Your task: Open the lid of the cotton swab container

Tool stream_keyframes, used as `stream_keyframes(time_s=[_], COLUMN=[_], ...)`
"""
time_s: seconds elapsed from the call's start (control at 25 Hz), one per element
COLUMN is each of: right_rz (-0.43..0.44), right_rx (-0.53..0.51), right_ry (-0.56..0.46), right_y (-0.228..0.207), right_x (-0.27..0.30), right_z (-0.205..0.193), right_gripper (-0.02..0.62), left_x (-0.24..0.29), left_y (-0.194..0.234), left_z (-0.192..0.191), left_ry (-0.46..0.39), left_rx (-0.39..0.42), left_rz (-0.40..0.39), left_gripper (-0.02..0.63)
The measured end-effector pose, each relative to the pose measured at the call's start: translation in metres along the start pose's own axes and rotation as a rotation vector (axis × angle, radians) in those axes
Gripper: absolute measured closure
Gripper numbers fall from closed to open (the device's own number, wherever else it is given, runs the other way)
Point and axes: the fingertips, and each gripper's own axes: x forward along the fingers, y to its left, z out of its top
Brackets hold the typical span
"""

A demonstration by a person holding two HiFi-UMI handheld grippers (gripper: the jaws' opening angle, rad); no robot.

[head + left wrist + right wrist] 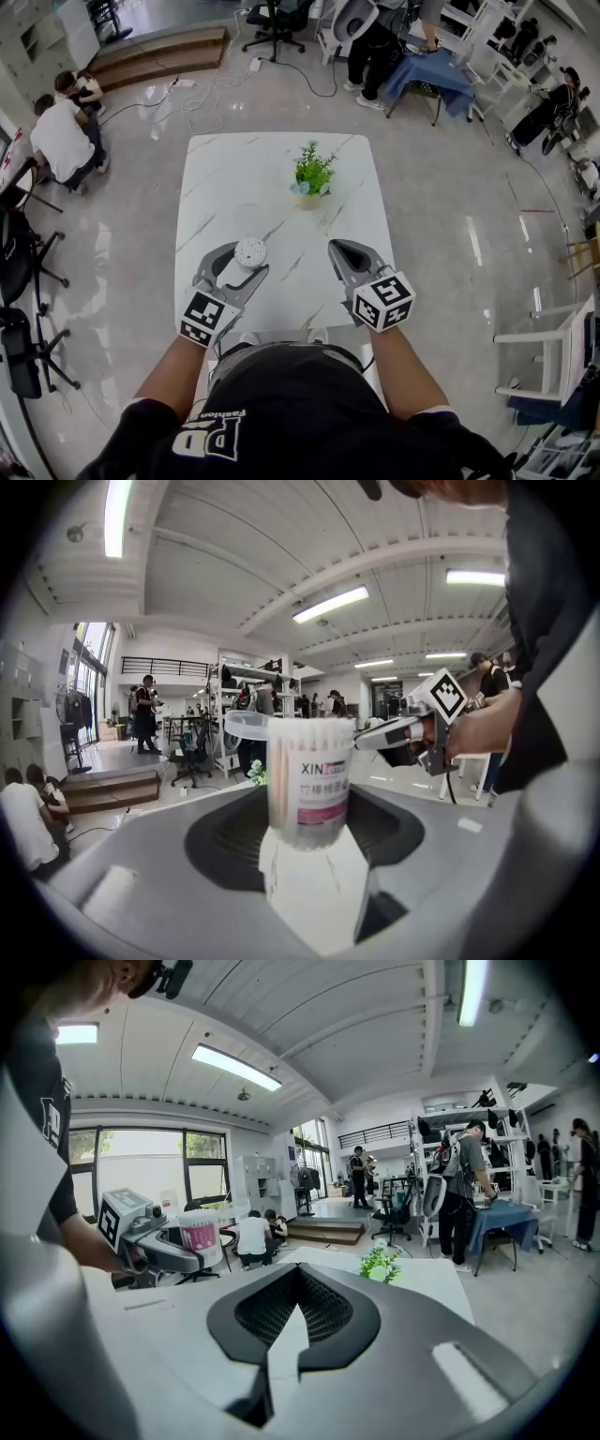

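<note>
The left gripper (241,265) has its two jaws closed on the clear round plastic cotton swab container (309,785) with a pink label and holds it upright by the lower part. The container is over the near left part of the white marble-pattern desk (234,178), close to the near edge; I cannot tell whether its base touches the desk. Its clear round lid (245,726) sticks out to one side of the top rim, and the white swab tips show from above. The right gripper (337,247) is over the near right part, apart from the container, with its jaws fully together and nothing between them. A small green plant (312,173) in a pot stands in the middle of the desk, towards the far edge.
</note>
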Motion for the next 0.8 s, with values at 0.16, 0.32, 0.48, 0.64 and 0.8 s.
stream_keyframes(time_s=[0.16, 0.32, 0.48, 0.64, 0.8], right_rz=[-0.006, -0.006, -0.009, -0.005, -0.008], right_rx=[0.02, 0.029, 0.03, 0.026, 0.026], right_ry=[0.008, 0.019, 0.021, 0.022, 0.027], right_y=[-0.005, -0.004, -0.004, -0.001, -0.001], right_x=[-0.004, -0.008, -0.007, -0.007, -0.008], right_z=[-0.009, -0.016, -0.019, -0.018, -0.019], right_gripper=[0.595, 0.595, 0.595, 0.595, 0.595], left_x=[-0.001, -0.005, -0.004, -0.003, -0.003], left_y=[0.001, 0.002, 0.001, -0.002, -0.003], left_z=[-0.006, -0.008, -0.01, -0.009, -0.007], left_ry=[0.003, 0.002, 0.0, -0.003, -0.003], left_rx=[0.003, -0.003, -0.005, -0.006, -0.006], left_rz=[0.003, 0.004, 0.002, -0.004, -0.009], left_gripper=[0.302, 0.301, 0.302, 0.302, 0.302])
